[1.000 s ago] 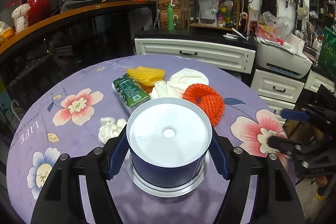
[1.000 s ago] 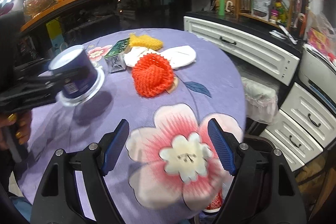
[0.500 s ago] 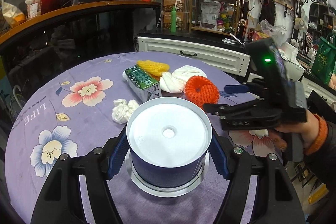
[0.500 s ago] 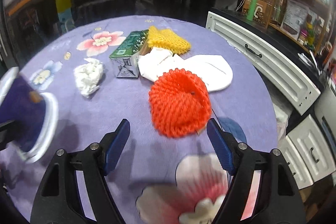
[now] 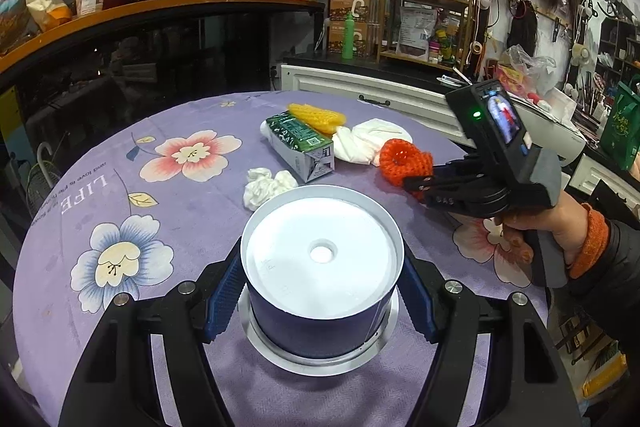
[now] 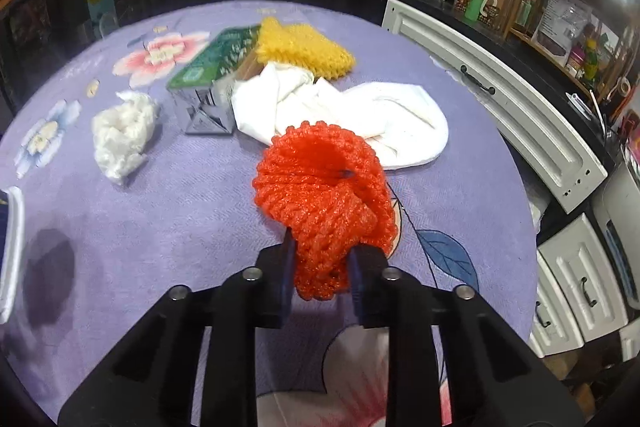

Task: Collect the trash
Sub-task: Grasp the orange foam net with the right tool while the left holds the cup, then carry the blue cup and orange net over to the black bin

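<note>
My right gripper (image 6: 322,269) is pinched onto the near edge of the orange foam fruit net (image 6: 324,195), its 2 blue pads pressed into the mesh from either side. The net sits on the purple floral tablecloth (image 6: 180,211), and I cannot tell whether it has lifted clear of the cloth. From the left wrist view I see that same gripper (image 5: 412,185) reaching in from the right, its tips at the net (image 5: 402,161).

My left gripper (image 5: 320,301) clamps a dark blue cup (image 5: 316,323) with a white base, held bottom toward the camera, the 2 blue pads tight against its sides.

Beyond the net lies the rest of the trash: a white paper wrapper (image 6: 360,115) just behind it and touching, a yellow foam net (image 6: 304,49) farther back, a green drink carton (image 6: 212,75) lying on its side beside the yellow net, and a crumpled white tissue (image 6: 122,135) apart to the left of the carton. White drawers (image 6: 500,95) curve around the table's far right side.
</note>
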`<act>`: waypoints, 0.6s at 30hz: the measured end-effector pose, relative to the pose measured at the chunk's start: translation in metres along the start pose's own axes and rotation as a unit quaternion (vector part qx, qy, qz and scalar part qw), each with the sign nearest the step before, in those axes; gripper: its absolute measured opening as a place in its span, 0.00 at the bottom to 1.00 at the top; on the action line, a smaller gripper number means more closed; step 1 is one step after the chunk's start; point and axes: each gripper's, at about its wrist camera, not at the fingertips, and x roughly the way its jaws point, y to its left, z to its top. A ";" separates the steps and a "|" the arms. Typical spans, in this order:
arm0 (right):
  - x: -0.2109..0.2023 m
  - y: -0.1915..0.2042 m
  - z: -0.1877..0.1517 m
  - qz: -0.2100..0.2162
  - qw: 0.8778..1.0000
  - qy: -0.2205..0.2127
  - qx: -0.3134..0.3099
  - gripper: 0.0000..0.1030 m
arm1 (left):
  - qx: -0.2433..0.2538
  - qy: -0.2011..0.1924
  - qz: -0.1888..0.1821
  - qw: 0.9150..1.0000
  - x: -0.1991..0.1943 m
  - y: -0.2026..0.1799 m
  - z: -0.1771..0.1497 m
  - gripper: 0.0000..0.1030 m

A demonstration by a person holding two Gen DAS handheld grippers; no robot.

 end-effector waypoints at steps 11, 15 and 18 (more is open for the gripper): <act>-0.077 -0.020 -0.050 0.037 0.996 -0.057 0.059 0.20 | -0.001 -0.010 -0.018 1.000 -0.015 -0.020 -0.003 0.67; -0.103 -0.032 -0.074 0.036 0.994 -0.070 0.079 0.20 | 0.009 -0.013 -0.037 0.999 -0.020 -0.044 -0.003 0.67; -0.120 -0.043 -0.095 0.028 0.992 -0.077 0.096 0.20 | 0.011 -0.013 -0.057 0.998 -0.020 -0.063 -0.004 0.67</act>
